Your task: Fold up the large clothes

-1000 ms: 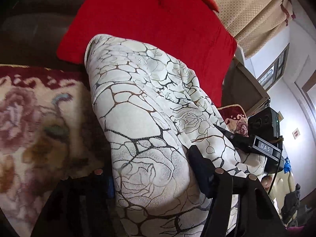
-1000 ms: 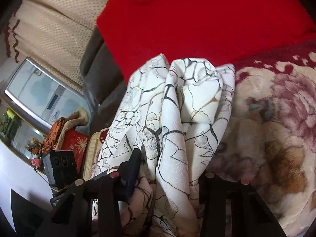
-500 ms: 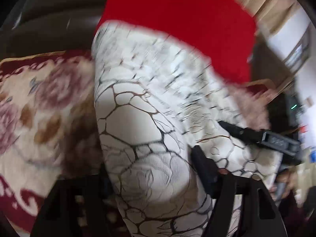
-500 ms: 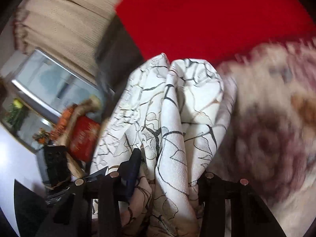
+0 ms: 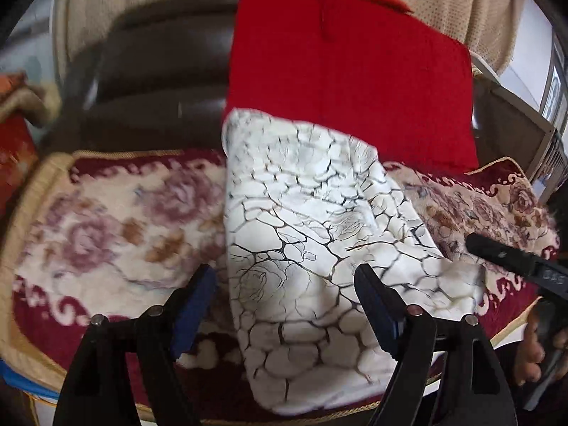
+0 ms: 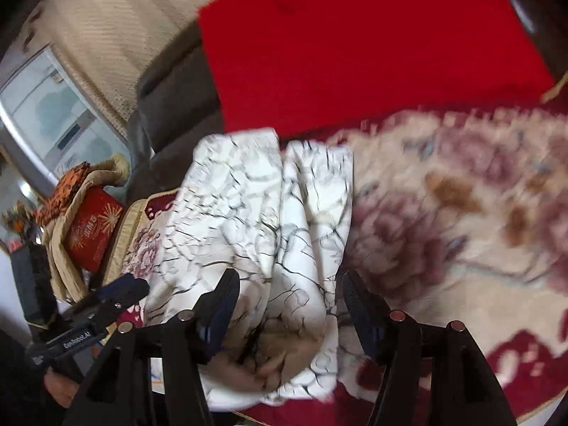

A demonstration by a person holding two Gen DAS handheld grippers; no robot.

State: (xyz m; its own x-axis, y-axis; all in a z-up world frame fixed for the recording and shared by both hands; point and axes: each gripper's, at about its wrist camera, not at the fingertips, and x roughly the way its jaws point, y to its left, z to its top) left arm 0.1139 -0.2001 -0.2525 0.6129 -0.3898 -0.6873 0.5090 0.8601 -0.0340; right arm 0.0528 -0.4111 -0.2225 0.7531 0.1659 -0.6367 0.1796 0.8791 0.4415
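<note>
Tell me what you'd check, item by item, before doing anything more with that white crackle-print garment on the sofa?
1. Left gripper let go: ok, jaws wide open, no cloth pinched.
2. Right gripper let go: ok, jaws apart, cloth lying loose between them.
3. White crackle-print garment resting on the floral seat cover: ok, its far end reaches the red cushion.
4. Fold neat: not ok, a lengthwise ridge and bunched near end show in the right wrist view.
5. Garment clear of the seat's front edge: cannot tell, its near end lies very close to the edge.
6. Views sharp enough to aim a grasp: not ok, both are motion-blurred.
</note>
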